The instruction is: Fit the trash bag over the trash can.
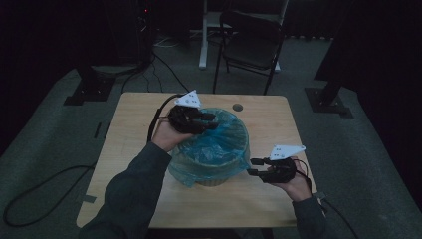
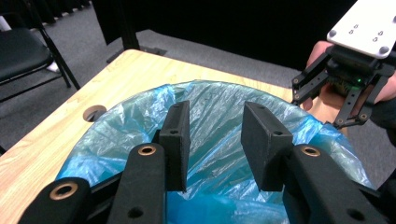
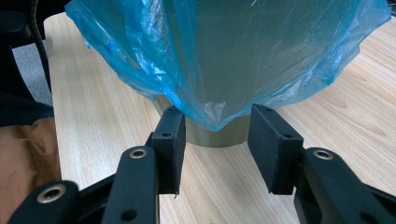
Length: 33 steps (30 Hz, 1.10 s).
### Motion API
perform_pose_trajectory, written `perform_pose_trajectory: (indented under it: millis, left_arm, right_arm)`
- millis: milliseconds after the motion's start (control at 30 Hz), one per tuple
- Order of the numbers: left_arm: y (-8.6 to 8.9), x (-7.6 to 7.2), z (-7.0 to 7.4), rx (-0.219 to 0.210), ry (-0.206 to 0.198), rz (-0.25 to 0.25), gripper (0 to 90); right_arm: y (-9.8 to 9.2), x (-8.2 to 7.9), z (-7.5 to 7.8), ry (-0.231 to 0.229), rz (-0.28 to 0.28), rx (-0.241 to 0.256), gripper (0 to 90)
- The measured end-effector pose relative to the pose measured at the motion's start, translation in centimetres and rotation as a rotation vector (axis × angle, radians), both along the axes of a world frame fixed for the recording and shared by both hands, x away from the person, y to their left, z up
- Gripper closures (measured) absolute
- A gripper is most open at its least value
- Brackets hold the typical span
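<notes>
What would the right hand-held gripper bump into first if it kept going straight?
Probably the hanging edge of the blue bag; the right hand-held gripper points open at it, with the bin just behind.

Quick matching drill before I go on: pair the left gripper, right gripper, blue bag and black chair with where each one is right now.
Things:
1. left gripper
2. right gripper
3. blue bag
4. black chair

Places:
A. on the floor beyond the table
B. lining the bin, hem draped outside
C. open over the bin's far-left rim
D. open beside the bin's near-right side

Pairs: 1-C, 2-D, 3-B, 4-A

Upright bin [image 3: 219,133], seemingly blue-bagged [image 1: 219,144]
</notes>
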<state>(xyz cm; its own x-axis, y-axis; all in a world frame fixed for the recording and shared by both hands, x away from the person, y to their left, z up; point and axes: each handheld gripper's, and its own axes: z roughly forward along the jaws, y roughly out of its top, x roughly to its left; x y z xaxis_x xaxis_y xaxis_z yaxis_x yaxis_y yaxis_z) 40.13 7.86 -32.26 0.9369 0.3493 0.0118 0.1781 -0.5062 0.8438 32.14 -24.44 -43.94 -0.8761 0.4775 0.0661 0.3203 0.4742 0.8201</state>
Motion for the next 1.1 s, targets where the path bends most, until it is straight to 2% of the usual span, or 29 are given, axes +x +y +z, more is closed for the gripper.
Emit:
perform_pose_trajectory:
  millis: [67,167,200,233,400,433,633,833,867,1033,1100]
  left_arm:
    - [-0.7,0.3,-0.1,0.035,0.009,-0.015,62.7]
    - [-1.2,0.4,-0.4,0.082,0.001,-0.038,62.8]
    - [-1.2,0.4,-0.4,0.082,0.001,-0.038,62.8]
    - [-1.4,0.4,-0.5,0.106,-0.007,-0.042,62.8]
    - [-1.5,0.5,-0.7,0.147,-0.008,-0.040,63.8]
    - [-1.7,0.5,-0.8,0.180,-0.011,-0.054,63.8]
    - [-2.2,0.5,-1.4,0.274,0.000,-0.079,64.3]
    - [-2.7,1.0,-1.8,0.320,0.004,-0.057,66.1]
    - [-3.1,1.1,-1.9,0.345,0.001,-0.054,66.1]
    - [-3.9,0.9,-1.4,0.333,-0.020,-0.067,66.3]
    - [-4.3,1.0,-1.2,0.345,-0.026,-0.072,66.3]
  right_arm:
    - [0.0,0.0,0.0,0.003,0.000,-0.002,56.3]
    - [0.0,0.0,-0.1,0.004,0.001,-0.001,56.3]
    - [0.0,0.0,-0.1,0.004,0.001,-0.001,56.3]
    - [-0.1,0.0,0.0,0.005,0.001,0.000,56.3]
    - [-0.1,0.0,-0.1,0.004,0.001,0.003,56.3]
    - [-0.1,0.0,-0.1,0.003,0.002,0.002,56.3]
    - [-0.1,0.0,-0.1,0.007,0.002,0.005,55.9]
    - [0.0,0.0,-0.2,0.011,0.005,0.000,55.8]
    - [-0.1,0.0,-0.1,0.011,0.005,0.001,55.8]
    - [-0.2,0.1,-0.2,0.012,0.002,0.005,55.8]
    - [-0.2,0.0,-0.2,0.012,0.001,0.006,55.7]
